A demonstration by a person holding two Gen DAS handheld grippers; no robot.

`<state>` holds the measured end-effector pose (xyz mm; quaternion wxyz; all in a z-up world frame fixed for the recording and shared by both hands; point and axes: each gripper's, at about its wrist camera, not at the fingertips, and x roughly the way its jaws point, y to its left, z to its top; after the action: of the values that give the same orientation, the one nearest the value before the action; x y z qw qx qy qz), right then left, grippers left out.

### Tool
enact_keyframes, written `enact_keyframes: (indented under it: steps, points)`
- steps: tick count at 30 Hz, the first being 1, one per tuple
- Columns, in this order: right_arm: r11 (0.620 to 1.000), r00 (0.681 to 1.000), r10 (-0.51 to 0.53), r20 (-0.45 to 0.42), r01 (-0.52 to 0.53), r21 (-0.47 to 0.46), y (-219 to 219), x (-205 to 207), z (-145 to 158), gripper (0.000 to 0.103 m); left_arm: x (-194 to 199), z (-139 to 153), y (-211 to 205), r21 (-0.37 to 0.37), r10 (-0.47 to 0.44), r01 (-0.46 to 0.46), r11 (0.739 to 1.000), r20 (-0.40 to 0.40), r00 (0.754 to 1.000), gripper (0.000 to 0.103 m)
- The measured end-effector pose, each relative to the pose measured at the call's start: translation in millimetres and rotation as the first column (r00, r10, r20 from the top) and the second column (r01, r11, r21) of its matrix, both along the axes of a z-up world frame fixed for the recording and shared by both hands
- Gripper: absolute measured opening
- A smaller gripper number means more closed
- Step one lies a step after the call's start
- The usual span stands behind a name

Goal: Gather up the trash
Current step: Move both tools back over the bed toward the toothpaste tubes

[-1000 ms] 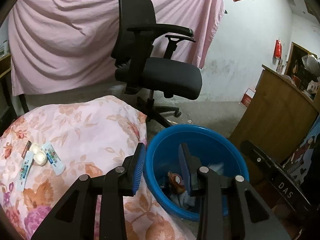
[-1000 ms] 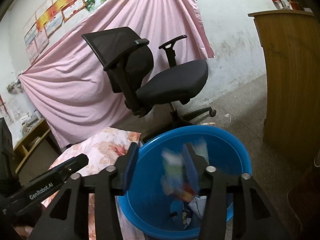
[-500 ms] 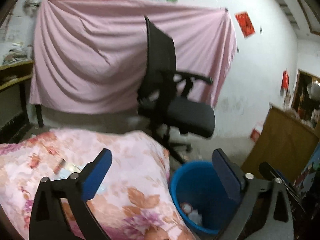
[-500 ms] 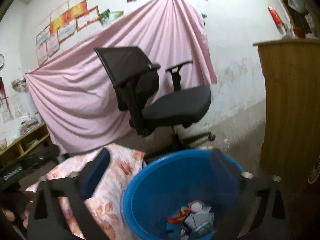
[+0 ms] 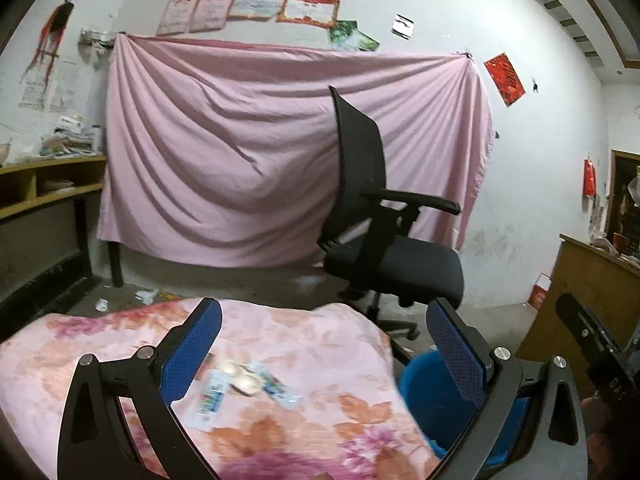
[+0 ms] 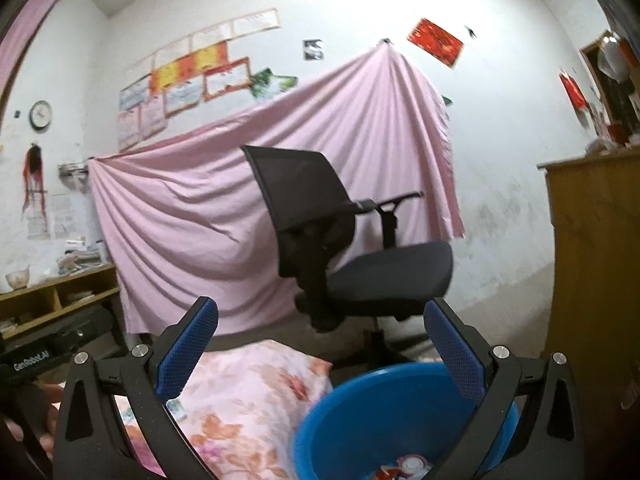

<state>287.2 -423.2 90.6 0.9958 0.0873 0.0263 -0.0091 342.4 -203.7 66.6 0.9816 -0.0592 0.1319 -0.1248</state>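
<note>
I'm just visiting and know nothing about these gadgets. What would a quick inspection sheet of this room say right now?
Surface: floral blanket, pink with orange flowers, over a low mound.
Job's things: blue basin beside the blanket, some wrappers at its bottom; flat packets and two pale round pieces lie on the blanket.
Clutter: scraps of paper on the floor by the wall.
Grippers: left gripper open, empty, above the blanket; right gripper open, empty, above the basin. Both have just opened wide.
Cables: nothing seen.
Surroundings: black office chair, pink sheet hung on the wall, wooden cabinet, shelf, wall clock.
</note>
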Motion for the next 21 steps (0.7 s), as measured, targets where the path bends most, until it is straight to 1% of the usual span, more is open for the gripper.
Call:
enact_keyframes:
  steps: [6,10,15,21]
  points:
    - [0.994,0.995,0.082,0.049,-0.078,-0.083,43,-2,10,0.103,-15,7,41,-0.024,0.081,-0.080,0.997,0.065,0.995,0.100]
    - [0.986,0.989,0.133,0.071,-0.124,-0.111,69,-3,15,0.103,-23,10,62,-0.022,0.117,-0.115,0.993,0.089,0.989,0.100]
    - [0.977,0.981,0.184,0.062,-0.175,-0.121,94,4,14,0.103,-31,5,89,-0.008,0.153,-0.153,0.988,0.085,0.985,0.100]
    - [0.967,0.974,0.226,0.028,-0.220,-0.127,113,13,9,0.103,-35,-10,116,0.010,0.180,-0.181,0.983,0.055,0.982,0.101]
